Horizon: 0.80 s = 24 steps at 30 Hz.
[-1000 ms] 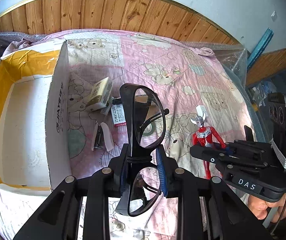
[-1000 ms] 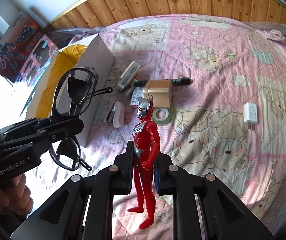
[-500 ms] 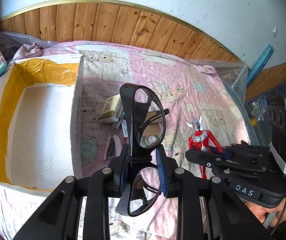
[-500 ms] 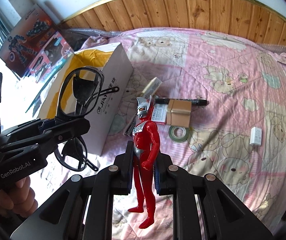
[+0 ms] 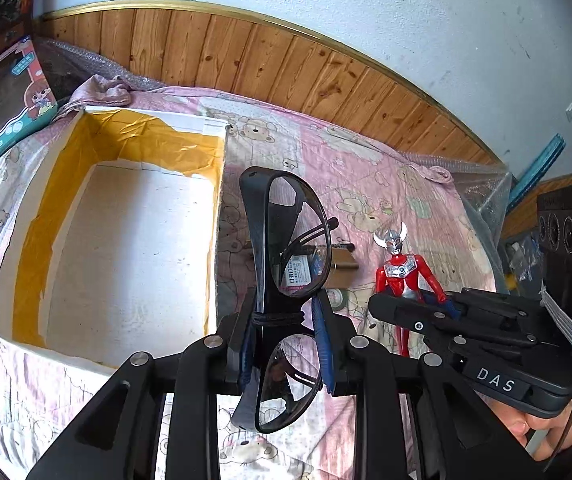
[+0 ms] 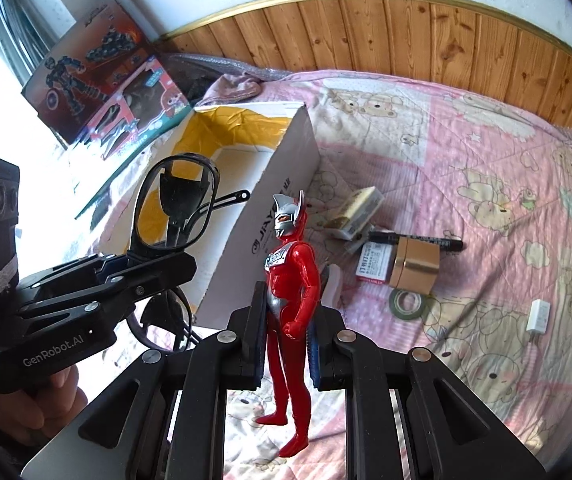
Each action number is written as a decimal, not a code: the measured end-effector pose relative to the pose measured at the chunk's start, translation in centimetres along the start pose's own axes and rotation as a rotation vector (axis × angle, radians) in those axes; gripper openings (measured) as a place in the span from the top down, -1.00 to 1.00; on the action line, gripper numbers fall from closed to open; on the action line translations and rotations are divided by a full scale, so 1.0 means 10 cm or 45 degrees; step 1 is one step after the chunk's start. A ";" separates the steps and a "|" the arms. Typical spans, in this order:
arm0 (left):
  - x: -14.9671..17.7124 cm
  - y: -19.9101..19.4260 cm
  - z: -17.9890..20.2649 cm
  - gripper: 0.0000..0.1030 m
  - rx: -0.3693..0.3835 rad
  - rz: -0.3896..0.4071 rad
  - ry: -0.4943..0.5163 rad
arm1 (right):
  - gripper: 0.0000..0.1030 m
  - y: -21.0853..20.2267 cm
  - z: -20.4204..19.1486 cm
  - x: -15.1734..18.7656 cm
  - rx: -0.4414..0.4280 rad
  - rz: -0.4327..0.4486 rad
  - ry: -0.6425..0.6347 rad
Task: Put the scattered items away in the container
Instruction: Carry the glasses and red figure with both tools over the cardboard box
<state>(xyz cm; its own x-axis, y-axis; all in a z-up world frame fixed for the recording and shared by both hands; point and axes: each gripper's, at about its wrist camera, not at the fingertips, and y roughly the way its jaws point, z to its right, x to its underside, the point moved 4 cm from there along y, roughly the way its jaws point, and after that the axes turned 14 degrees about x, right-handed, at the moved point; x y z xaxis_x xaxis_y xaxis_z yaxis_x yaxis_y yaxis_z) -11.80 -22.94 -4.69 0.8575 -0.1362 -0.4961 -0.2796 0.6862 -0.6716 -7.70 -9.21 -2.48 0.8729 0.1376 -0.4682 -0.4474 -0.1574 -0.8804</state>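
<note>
Glossy red plastic figure (image 6: 290,296) with silvery chest, between the right jaws. Between the left jaws, glasses (image 5: 286,280) of black plastic with clear shiny lenses. Beyond the jaws: matt white cardboard box (image 5: 133,240) lined with crinkled yellow tape, quilted pink cloth bedcover (image 6: 466,152), varnished knotty wood panelling (image 6: 406,32).

we read "das" in white letters on the black body of the right gripper (image 5: 408,312), seen from the left wrist view. "genrobot.ai" stands in white on the left gripper (image 6: 157,268). the white box (image 6: 269,236) carries dark print on its outer side wall, partly hidden by the red figure (image 6: 290,304); only "ji" is certain. a toy carton (image 5: 1,104) shows "machine". the small red-and-white packet (image 6: 374,264) bears characters too small to read.
</note>
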 end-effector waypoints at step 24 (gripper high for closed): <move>-0.01 -0.33 -0.76 0.48 -0.072 0.086 -0.238 | 0.67 0.20 -0.81 -0.23 -0.179 -0.028 -0.193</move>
<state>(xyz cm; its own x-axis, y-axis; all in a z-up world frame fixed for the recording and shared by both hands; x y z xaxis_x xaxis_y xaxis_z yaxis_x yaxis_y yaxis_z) -14.26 -30.61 -6.61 0.8997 0.0477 -0.4340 -0.3587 0.6472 -0.6726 -9.00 -17.78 -2.53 0.8382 0.2862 -0.4642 -0.3875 -0.2863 -0.8763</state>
